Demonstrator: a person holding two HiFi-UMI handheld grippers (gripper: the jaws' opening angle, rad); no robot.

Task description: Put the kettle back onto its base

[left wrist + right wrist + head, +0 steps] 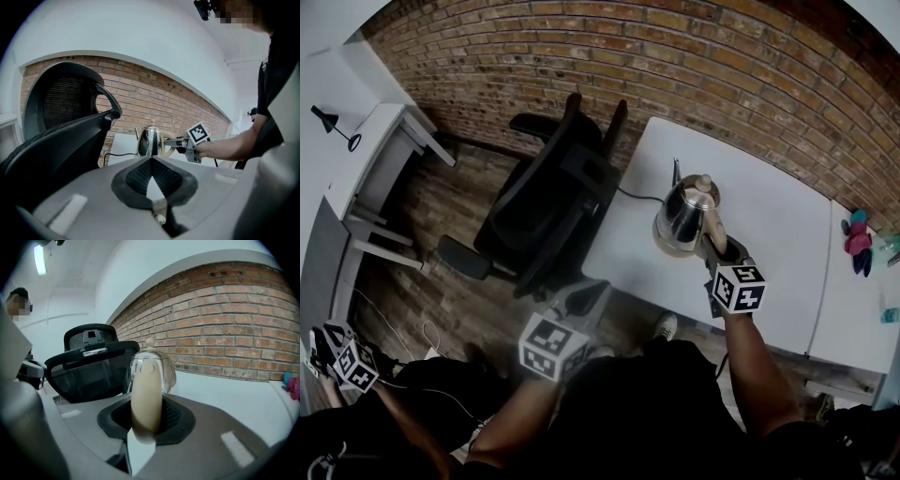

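A shiny steel kettle (682, 217) with a beige handle (714, 230) stands upright on the white table (769, 244). A black cable (633, 196) runs across the table to its foot, and I cannot make out the base under it. My right gripper (717, 246) is shut on the handle (146, 394), with the kettle body (154, 366) just beyond the jaws. My left gripper (581, 302) hangs low in front of the table, shut on nothing (152, 161). In the left gripper view the kettle (149, 140) is far ahead.
A black office chair (553, 206) stands against the table's left edge, close to my left gripper. A brick wall (675, 66) runs behind the table. A second white table at the right carries a pink and blue toy (858, 242). Another marker cube (342, 361) sits at the bottom left.
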